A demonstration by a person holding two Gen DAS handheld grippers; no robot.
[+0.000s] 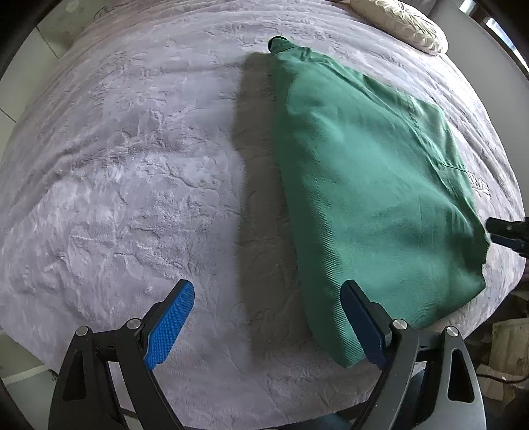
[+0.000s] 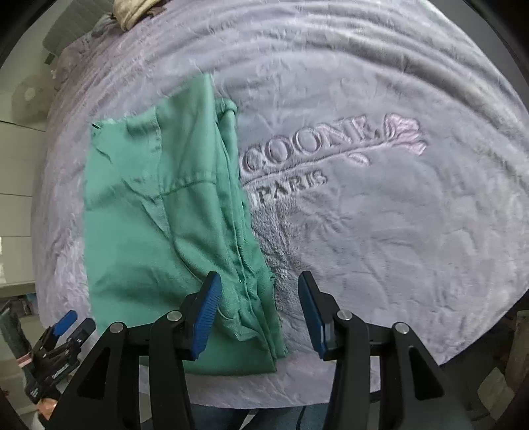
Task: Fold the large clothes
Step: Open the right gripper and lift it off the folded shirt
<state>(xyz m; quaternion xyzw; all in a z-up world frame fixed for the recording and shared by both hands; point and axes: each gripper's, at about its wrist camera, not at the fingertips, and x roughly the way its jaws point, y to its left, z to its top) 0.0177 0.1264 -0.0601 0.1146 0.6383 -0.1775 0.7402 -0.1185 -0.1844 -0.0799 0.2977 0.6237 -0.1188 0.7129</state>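
A green garment [image 1: 363,165] lies folded into a long strip on the lilac plush blanket [image 1: 132,165], running from the near edge of the bed toward the pillow. My left gripper [image 1: 267,287] hangs open above its near left corner; the right finger overlaps the cloth and the left one is over bare blanket. In the right wrist view the garment [image 2: 148,231] shows layered folds and seams. My right gripper [image 2: 259,279] is open over its near right edge, pads clear of the cloth. Each gripper shows in the other's view: the right gripper [image 1: 506,231] and the left gripper [image 2: 66,327].
A cream pillow [image 1: 400,26] rests at the far end of the bed. The blanket [image 2: 396,231] carries embossed lettering [image 2: 317,145] right of the garment. The bed's near edge runs just under both grippers, with floor and clutter [image 1: 506,340] beyond.
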